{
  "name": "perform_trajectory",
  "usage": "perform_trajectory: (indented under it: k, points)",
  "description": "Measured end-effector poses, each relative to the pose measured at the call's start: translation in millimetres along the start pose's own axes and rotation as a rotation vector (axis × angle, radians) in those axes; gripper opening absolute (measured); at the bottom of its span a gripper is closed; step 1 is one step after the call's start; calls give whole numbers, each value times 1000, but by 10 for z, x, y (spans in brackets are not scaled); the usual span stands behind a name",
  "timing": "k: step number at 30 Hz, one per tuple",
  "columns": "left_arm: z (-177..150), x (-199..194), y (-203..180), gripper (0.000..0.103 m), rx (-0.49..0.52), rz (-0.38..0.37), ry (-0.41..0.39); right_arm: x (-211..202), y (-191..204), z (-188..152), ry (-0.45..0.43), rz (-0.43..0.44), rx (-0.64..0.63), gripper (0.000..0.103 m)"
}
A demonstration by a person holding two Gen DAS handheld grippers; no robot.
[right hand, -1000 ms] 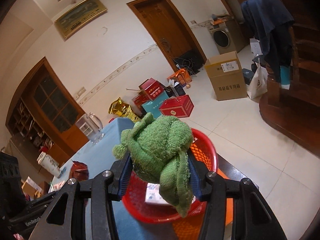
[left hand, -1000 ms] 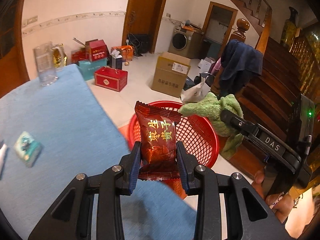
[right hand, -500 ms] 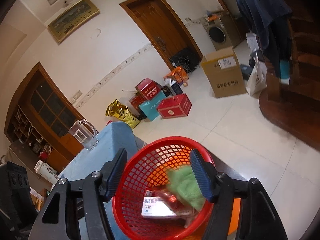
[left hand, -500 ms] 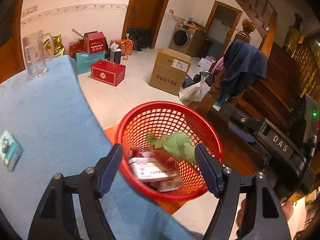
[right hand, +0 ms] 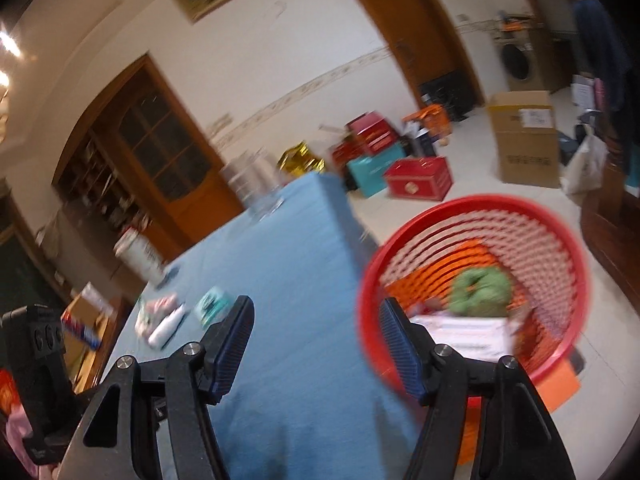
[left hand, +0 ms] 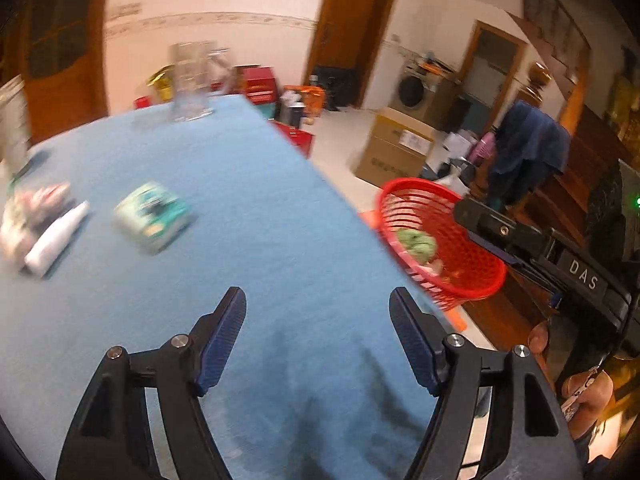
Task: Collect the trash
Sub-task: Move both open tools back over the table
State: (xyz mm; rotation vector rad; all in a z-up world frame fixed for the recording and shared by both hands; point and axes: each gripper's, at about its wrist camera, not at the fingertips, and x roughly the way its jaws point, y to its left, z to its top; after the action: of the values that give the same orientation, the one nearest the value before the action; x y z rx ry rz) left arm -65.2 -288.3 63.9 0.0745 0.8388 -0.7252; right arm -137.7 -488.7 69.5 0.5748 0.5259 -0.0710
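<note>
Standing wide apart and empty, the left gripper [left hand: 318,336] and right gripper [right hand: 316,344] hovered over the blue table [left hand: 248,208], while the green cloth [right hand: 482,292] lay in the red basket [right hand: 560,216] and the teal packet [left hand: 154,214] and white tube [left hand: 56,238] remained uncollected.

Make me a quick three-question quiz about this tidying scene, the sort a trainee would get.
1. True or false: the left claw holds a wrapper.
2. Where is the green cloth? A) on the blue tablecloth B) in the red basket C) in the right claw
3. Name one item on the tablecloth waiting for pickup.

Key: 1 false, both claws are open and empty. 2 B. 3 the teal packet or the white tube.
</note>
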Motion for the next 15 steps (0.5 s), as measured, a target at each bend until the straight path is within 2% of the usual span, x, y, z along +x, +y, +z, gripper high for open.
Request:
perform_trajectory:
  k: [4, 10, 12, 15]
  points:
    - [-134, -200, 471, 73, -68, 44, -10, 278, 335, -116, 88, 46, -72, 70]
    - [-261, -520, 1138, 73, -141, 122, -38, 823, 855, -157, 232, 69, -194, 71]
    - [-262, -644, 1332, 73, -153, 148, -51, 1024, 1038, -134, 269, 81, -235, 77]
    - [-251, -787, 1564, 73, -166, 179, -59, 1418, 1323, -74, 303, 69, -315, 80]
